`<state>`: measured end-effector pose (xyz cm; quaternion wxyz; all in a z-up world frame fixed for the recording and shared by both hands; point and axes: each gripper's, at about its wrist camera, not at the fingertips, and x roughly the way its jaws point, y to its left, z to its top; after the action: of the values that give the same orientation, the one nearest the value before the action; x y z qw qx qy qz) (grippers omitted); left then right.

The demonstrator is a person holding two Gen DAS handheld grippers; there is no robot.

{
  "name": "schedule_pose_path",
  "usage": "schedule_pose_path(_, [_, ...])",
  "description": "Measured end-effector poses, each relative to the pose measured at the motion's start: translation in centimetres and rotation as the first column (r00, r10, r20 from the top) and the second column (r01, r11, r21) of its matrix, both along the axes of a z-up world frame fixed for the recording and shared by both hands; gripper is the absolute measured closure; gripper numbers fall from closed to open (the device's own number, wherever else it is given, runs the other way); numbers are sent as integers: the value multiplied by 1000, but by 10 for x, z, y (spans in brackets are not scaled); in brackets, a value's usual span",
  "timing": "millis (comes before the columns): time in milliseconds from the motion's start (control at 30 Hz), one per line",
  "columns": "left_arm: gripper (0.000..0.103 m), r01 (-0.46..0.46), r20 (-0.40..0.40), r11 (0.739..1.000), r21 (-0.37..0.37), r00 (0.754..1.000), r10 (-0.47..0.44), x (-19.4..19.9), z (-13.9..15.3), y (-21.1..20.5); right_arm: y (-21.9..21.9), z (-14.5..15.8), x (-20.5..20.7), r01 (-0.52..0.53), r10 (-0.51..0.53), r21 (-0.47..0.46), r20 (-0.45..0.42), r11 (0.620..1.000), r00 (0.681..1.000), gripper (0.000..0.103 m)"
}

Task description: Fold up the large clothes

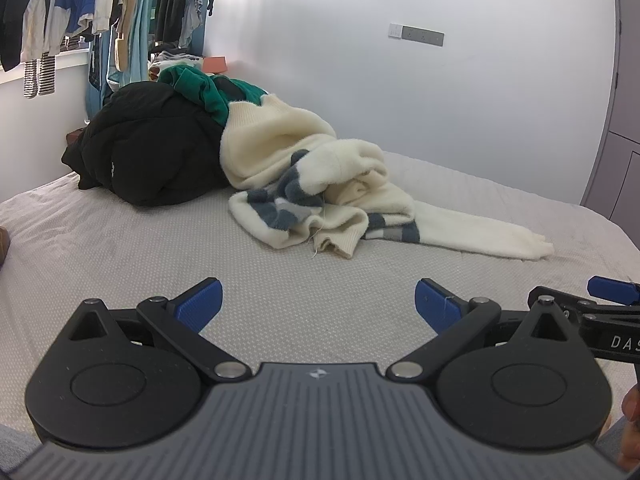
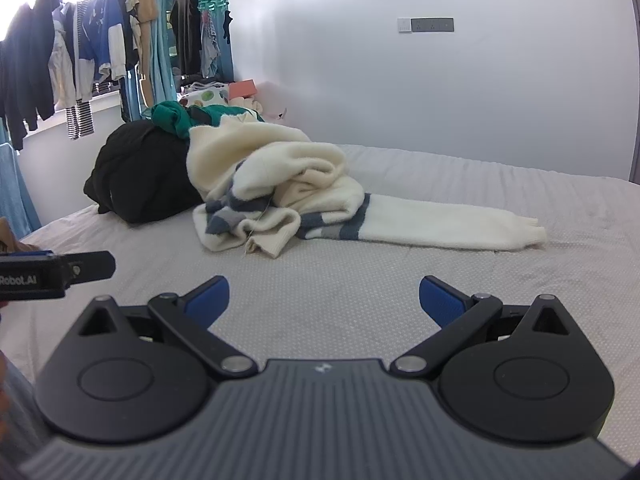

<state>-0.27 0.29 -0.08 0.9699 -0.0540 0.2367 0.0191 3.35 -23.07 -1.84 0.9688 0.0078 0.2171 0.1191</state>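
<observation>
A cream sweater with blue-grey stripes [image 1: 320, 184] [image 2: 288, 192] lies crumpled on the bed [image 1: 120, 240] [image 2: 480, 280], one sleeve [image 1: 480, 236] [image 2: 452, 228] stretched out to the right. Behind it sits a black padded jacket [image 1: 148, 148] [image 2: 140, 172] with a green garment [image 1: 200, 88] [image 2: 176, 118] on top. My left gripper [image 1: 319, 304] is open over bare sheet, well short of the sweater. Just as wide open, my right gripper [image 2: 324, 300] hovers in front of the sweater and holds nothing. Each gripper shows at the edge of the other's view.
Clothes hang on a rail [image 1: 80, 8] [image 2: 80, 40] by the window at the back left. A white wall with a socket strip [image 1: 424, 36] [image 2: 432, 25] stands behind the bed. A grey cabinet [image 1: 624, 100] is at the far right. Small boxes and pillows [image 2: 224, 96] lie in the back corner.
</observation>
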Motion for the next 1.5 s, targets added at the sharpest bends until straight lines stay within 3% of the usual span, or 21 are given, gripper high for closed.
schedule_pose_path(1500, [0,5,0,1000,12,1000,-5,2,-5,-5,-2,-10,6,19,-20,-29,-38,999,999,0])
